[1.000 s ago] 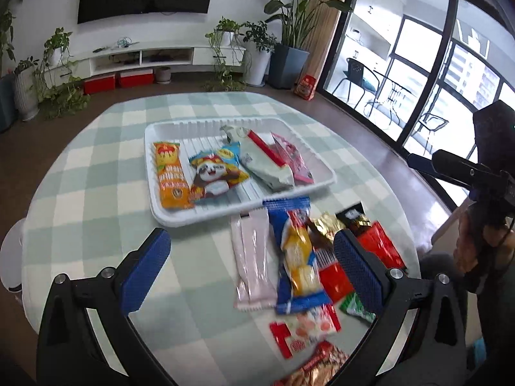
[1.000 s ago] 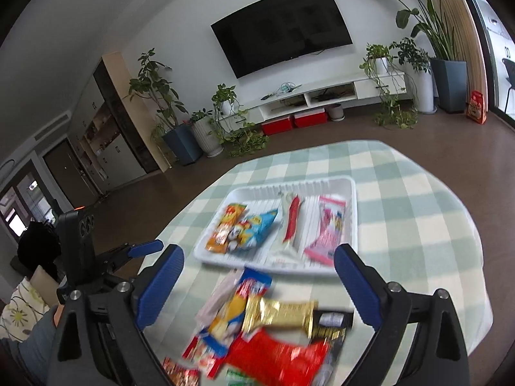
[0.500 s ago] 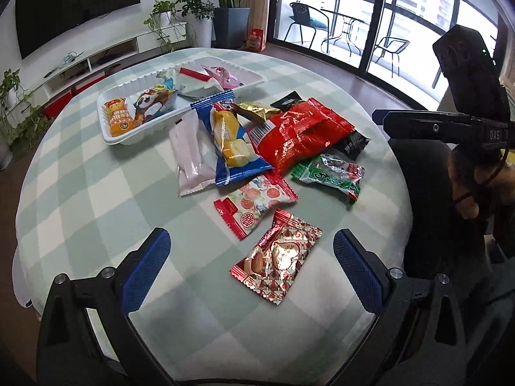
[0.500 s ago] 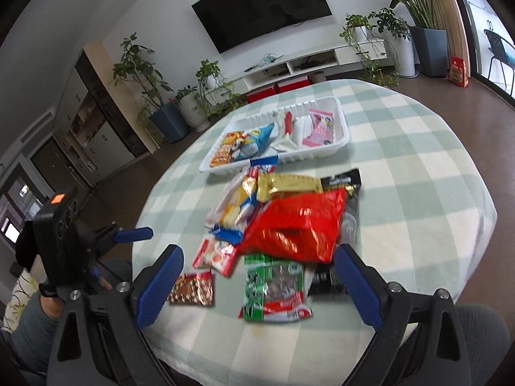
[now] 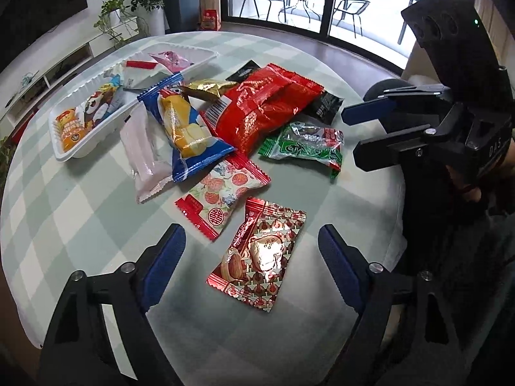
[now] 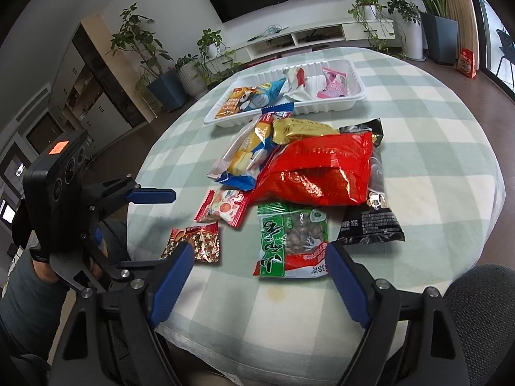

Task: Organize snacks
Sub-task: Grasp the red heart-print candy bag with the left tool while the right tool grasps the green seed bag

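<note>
A white tray [image 5: 80, 148] at the table's far side holds several snack packets; it also shows in the right wrist view [image 6: 338, 103]. Loose packets lie in front of it: a large red bag [image 5: 267, 103], a blue packet [image 5: 186, 125], a pale pink packet [image 5: 141, 157], a green packet [image 5: 305, 144], a red-and-white packet [image 5: 222, 196] and a red foil packet [image 5: 260, 254]. My left gripper [image 5: 251, 254] is open and empty, straddling the red foil packet from above. My right gripper [image 6: 260, 267] is open and empty, just short of the green packet [image 6: 289, 238].
The round table has a green-and-white checked cloth [image 5: 64, 218]. A gold packet [image 6: 299, 128] and a black packet [image 6: 370, 222] lie by the red bag [image 6: 315, 170]. The right gripper [image 5: 370, 135] hovers at the table's right edge. Plants and a TV stand line the wall.
Both grippers have pulled back from the tray toward the near table edge, so the loose packets are in full view. The left gripper has dropped closer over the red foil packet. Both stay open.
</note>
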Available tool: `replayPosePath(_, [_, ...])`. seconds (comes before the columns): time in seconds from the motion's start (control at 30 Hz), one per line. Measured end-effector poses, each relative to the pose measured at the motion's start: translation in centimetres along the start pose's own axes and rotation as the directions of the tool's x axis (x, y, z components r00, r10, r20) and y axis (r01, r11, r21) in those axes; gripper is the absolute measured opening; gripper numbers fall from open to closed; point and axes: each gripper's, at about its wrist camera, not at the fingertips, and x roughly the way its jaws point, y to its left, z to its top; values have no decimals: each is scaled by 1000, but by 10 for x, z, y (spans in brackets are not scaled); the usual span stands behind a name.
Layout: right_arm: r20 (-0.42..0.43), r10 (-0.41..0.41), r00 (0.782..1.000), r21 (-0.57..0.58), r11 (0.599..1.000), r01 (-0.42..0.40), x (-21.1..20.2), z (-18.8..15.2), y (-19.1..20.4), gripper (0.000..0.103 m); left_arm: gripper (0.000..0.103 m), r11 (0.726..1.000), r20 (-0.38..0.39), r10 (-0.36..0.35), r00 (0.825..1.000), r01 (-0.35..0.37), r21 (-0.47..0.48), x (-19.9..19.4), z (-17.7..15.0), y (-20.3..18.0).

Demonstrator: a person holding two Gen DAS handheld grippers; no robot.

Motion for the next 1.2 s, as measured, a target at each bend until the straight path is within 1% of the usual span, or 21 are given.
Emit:
replayPosePath(0.1, [-5,0,1000,3,1000,0,1,-2,-1,86,76,1000,-33,-25,999,26,11,9,1,2])
replayPosePath(0.17, [-10,3,1000,3,1000,-3,2,-3,0,86,75,999,-53,-44,998,45,23,14,3,3])
replayPosePath(0.27, [-18,7,1000,2,1000,-7,3,-3,0,86,75,997,-103,-56,993,61,43,25,3,1])
replayPosePath(0.33, [-18,7,1000,1,1000,-7,3,-4,0,86,75,996,-113,-55,992,61,59,29,5,-1])
replayPosePath(0.4, [-20,7,1000,3,1000,-7,3,-4,0,86,74,996,-116,-77,990,83,46,30,7,2])
replayPosePath(0.43, [-22,8,1000,5,1000,-8,3,-4,0,86,72,996,-116,-81,990,86,40,30,7,3])
replayPosePath(0.5, [-28,7,1000,8,1000,-7,5,-4,0,85,60,996,-117,-81,990,85,32,30,8,7])
replayPosePath(0.53, [-31,9,999,7,1000,-9,5,-4,0,84,56,996,-118,-85,989,88,25,30,9,8])
replayPosePath(0.57, [-34,9,999,6,1000,-9,5,-5,0,84,48,996,-118,-88,989,91,21,29,10,9])
replayPosePath(0.6, [-34,8,999,6,1000,-8,6,-5,0,84,46,995,-120,-91,989,94,19,28,9,9])
replayPosePath(0.67, [-34,9,999,6,1000,-9,6,-5,0,84,45,995,-126,-90,988,94,23,28,10,7])
replayPosePath(0.77, [-34,7,999,6,1000,-7,6,-5,0,84,46,997,-132,-66,989,70,25,28,10,5])
replayPosePath(0.97, [-46,6,999,5,1000,-6,7,-6,1,84,45,998,-145,-58,988,63,28,29,11,1])
replayPosePath(1.2, [-42,-1,999,-6,1000,1,5,-5,1,83,34,999,-145,-45,988,48,22,28,11,-4])
